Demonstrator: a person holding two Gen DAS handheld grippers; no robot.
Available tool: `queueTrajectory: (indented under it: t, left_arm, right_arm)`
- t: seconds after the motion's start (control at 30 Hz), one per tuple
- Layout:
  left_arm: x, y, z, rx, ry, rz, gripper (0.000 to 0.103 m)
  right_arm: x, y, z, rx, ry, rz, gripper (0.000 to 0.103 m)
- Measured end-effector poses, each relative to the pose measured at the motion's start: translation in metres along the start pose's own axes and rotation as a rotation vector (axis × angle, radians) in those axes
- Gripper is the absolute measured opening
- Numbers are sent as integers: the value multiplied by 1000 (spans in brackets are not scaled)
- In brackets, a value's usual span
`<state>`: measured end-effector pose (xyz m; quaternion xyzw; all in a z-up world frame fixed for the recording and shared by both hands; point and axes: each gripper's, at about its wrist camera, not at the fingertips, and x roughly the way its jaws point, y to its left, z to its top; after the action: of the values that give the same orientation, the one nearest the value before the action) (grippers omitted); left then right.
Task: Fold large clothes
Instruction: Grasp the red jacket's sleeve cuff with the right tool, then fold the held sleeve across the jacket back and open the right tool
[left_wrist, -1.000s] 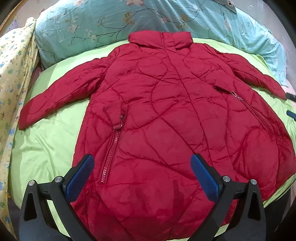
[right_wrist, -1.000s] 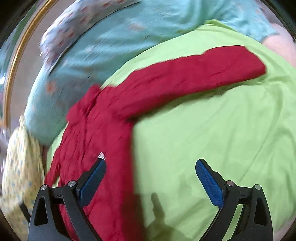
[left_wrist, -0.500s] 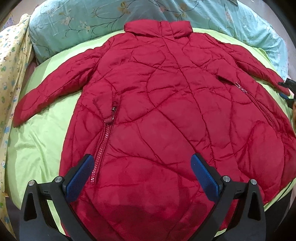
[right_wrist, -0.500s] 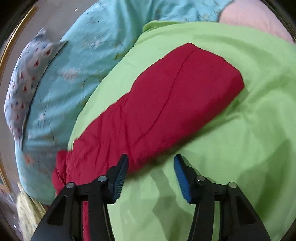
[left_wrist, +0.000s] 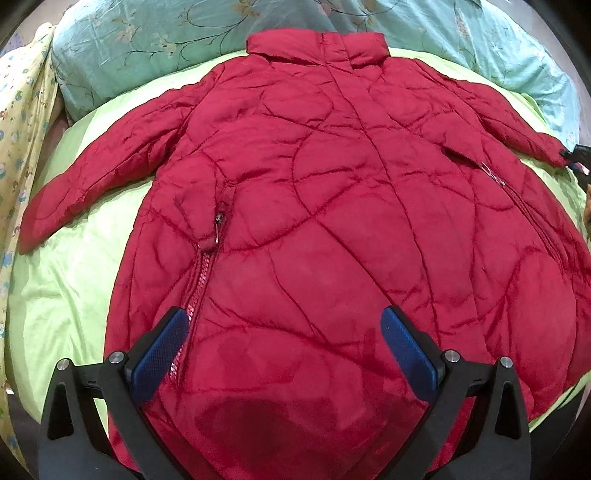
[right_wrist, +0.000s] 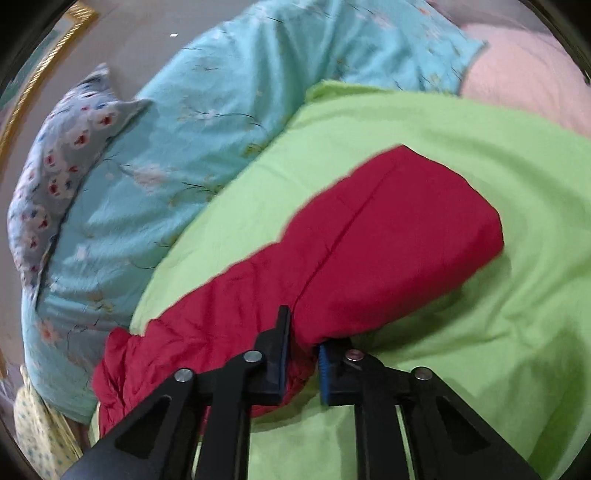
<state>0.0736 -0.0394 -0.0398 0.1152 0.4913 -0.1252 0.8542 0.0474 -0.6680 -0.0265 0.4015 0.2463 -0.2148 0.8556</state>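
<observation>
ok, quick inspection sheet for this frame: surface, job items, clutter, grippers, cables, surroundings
Surface: green sheet on the bed, lightly wrinkled.
Job's things: red quilted coat lying flat, front up, collar toward the pillows, both sleeves spread out.
Clutter: nothing seen.
Grippers: left gripper open, hovering over the coat's hem; right gripper shut on the right sleeve, back from its cuff.
Cables: nothing seen.
Surroundings: teal floral pillows at the head, yellow patterned fabric on the left, pink blanket on the right, gold frame.
</observation>
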Motion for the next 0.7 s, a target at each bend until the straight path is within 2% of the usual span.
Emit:
queueTrajectory:
  t: [0.17,0.37,0.53,0.7]
  left_arm:
    - [0,8,5,-26,-18,-13,103]
    - [-1,17,3,-47,-16,-23,103]
    - [-2,30,-1,-74,-15,-20,103]
    - [-2,43,-4,-105,-12,-25,103]
  right_arm:
    - [-15,47,-5,-142,-24,61,10]
    - [-24,119,-25,-298,4,181,10]
    - [-19,182,-58,-425,76,278,10]
    - [2,232,-95,-478,185,340,9]
